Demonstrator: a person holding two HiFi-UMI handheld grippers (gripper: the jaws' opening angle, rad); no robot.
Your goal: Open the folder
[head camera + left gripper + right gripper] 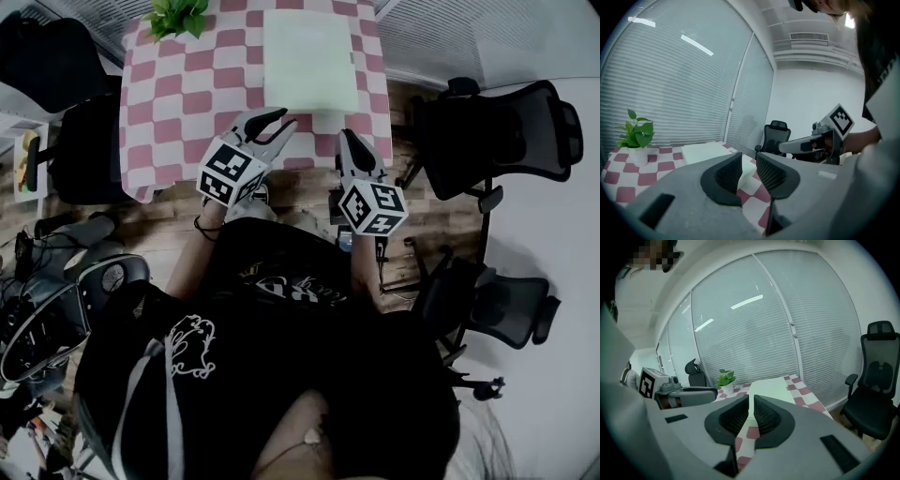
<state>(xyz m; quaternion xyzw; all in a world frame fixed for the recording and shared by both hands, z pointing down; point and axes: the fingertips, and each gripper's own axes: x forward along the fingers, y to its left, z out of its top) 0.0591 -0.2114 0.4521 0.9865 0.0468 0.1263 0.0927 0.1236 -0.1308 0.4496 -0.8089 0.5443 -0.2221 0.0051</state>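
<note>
1. Hovering at the near edge of the pink-and-white checked surface point(187, 94), the left hand-held gripper point(286, 119) has its jaws narrowly apart and holds nothing.
2. The right hand-held gripper point(347, 141) shows a slimmer gap and is also empty.
3. Both tilt slightly downward.
4. The pale green flat folder point(309, 56) lies closed beyond them, untouched.

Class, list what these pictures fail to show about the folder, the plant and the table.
- Folder: which edge opens; in the head view it is too small and washed out.
- Folder's near edge: in the right gripper view, mostly hidden behind the right tongs.
- Plant: far side cut off by the head view's top edge.
- Table: its legs, hidden under the checked top in the head view.
</note>
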